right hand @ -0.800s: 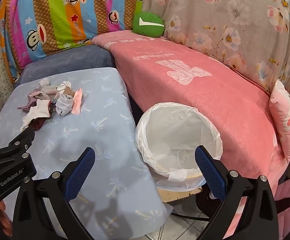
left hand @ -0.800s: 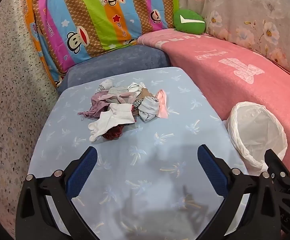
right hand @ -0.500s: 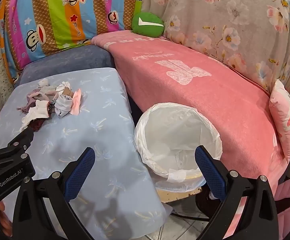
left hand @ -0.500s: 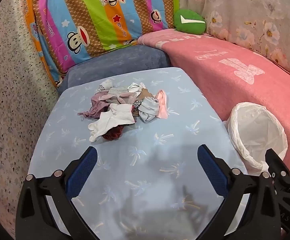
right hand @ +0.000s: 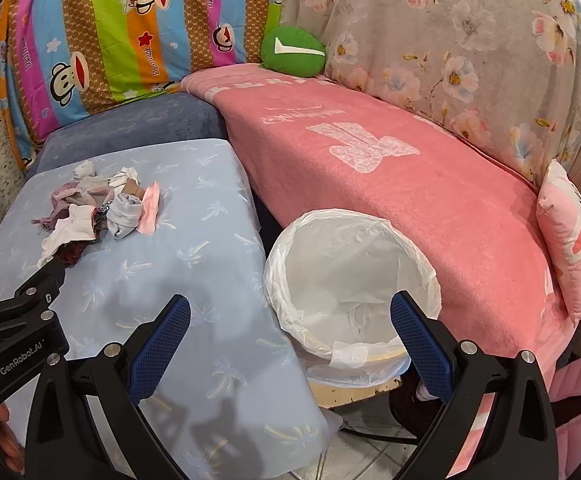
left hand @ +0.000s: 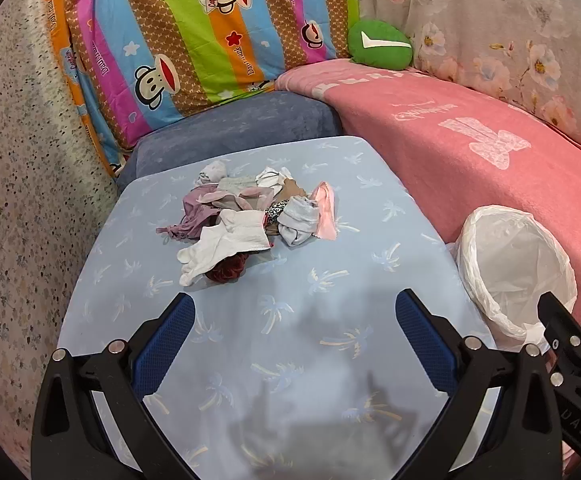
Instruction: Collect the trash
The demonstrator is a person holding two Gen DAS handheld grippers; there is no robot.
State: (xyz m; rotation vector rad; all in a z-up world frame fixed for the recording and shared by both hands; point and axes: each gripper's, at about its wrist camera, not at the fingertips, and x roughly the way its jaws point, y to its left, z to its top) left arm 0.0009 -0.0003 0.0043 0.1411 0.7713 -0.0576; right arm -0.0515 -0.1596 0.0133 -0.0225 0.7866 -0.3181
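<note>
- almost nothing has shifted since the earlier frames; both views keep the same framing, and the heap of small cloth scraps (left hand: 250, 220) lies where it did
- left gripper (left hand: 294, 340) hangs over the near part of the blue palm-print table (left hand: 330, 360), its jaws spread wide with nothing between them; right gripper (right hand: 290, 340) is likewise gaping and empty, aimed toward the white-lined bin (right hand: 350, 272)
- the trash sits bunched toward the far side of the table, well apart from both claws; a white sock (left hand: 226, 240) lies on the near edge of the heap, a pink piece (left hand: 324, 210) on its bin side
- progress, as i judge it: none yet; the liner looks empty and every scrap is on the table, so all the picking and dropping is left
- only the left view shows the heap head-on, with a dark red scrap (left hand: 226, 270) tucked under the sock; the bin is cut off at its edge
- only the right view looks down into the bin, which stands just beside the table and against the pink blanket (right hand: 410, 168); it also shows a pink cushion (right hand: 566, 232)
</note>
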